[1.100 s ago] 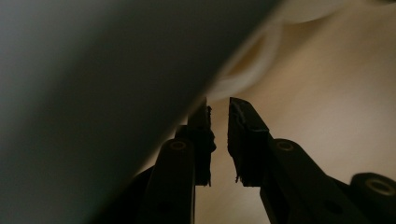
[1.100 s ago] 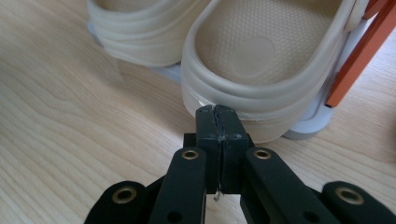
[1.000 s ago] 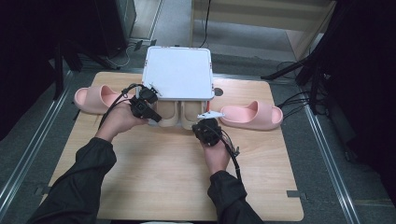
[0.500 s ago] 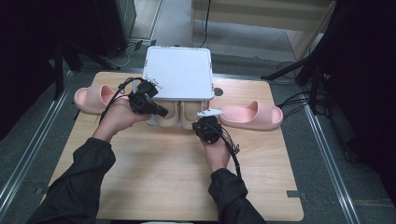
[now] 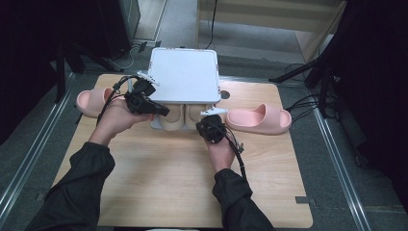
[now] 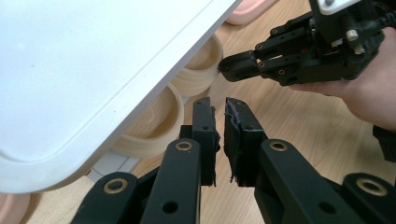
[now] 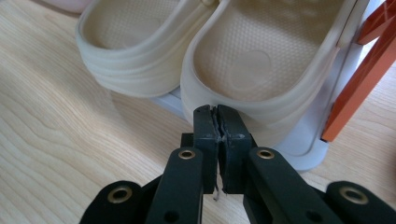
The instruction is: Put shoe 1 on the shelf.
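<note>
High view shows the left gripper (image 5: 161,110) raised by the front left corner of the flat white plastic lid (image 5: 184,75), which covers a white rack holding a pair of cream foam clogs (image 5: 174,120). Its jaws have just been opening; a narrow gap, nothing between them. The right gripper (image 7: 218,122) has its jaws pressed together, empty, just before the heel of one clog. Two pink foam slippers (image 5: 260,118) lie at both sides on the wooden table (image 5: 163,183).
</note>
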Demonstrator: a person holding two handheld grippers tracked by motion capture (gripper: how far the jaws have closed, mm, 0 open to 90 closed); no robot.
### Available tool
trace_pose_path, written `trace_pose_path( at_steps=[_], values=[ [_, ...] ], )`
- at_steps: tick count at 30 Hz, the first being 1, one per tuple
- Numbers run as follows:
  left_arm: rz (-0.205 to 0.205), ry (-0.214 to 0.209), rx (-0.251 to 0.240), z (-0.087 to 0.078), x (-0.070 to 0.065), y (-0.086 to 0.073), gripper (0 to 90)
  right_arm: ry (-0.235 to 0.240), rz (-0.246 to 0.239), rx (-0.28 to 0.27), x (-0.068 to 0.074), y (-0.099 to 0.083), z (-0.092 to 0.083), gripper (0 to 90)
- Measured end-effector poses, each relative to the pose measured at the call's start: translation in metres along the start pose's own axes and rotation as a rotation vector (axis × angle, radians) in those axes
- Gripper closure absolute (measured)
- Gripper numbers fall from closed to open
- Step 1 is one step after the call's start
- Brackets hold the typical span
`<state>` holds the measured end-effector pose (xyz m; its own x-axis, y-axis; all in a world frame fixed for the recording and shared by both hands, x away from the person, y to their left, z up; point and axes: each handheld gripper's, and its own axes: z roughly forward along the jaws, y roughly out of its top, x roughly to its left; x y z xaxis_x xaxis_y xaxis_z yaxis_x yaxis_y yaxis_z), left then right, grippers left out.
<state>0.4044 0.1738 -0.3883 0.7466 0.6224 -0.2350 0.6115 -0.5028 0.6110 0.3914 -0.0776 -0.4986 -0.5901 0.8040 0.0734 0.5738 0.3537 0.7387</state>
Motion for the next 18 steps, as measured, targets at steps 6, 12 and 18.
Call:
trace_pose_path(
  at_steps=[6,12,18],
  values=[
    [-0.003,-0.005,-0.019,-0.006,0.0,-0.001,81.3,0.0,0.01,0.005,-0.002,0.004,0.003,85.9],
    [-0.004,-0.006,-0.034,-0.011,-0.001,-0.003,79.1,0.008,0.005,0.014,-0.001,0.004,0.0,83.1],
    [-0.037,-0.01,-0.057,-0.025,0.002,-0.01,71.8,0.062,-0.029,-0.004,-0.001,-0.001,-0.023,76.7]
  ],
)
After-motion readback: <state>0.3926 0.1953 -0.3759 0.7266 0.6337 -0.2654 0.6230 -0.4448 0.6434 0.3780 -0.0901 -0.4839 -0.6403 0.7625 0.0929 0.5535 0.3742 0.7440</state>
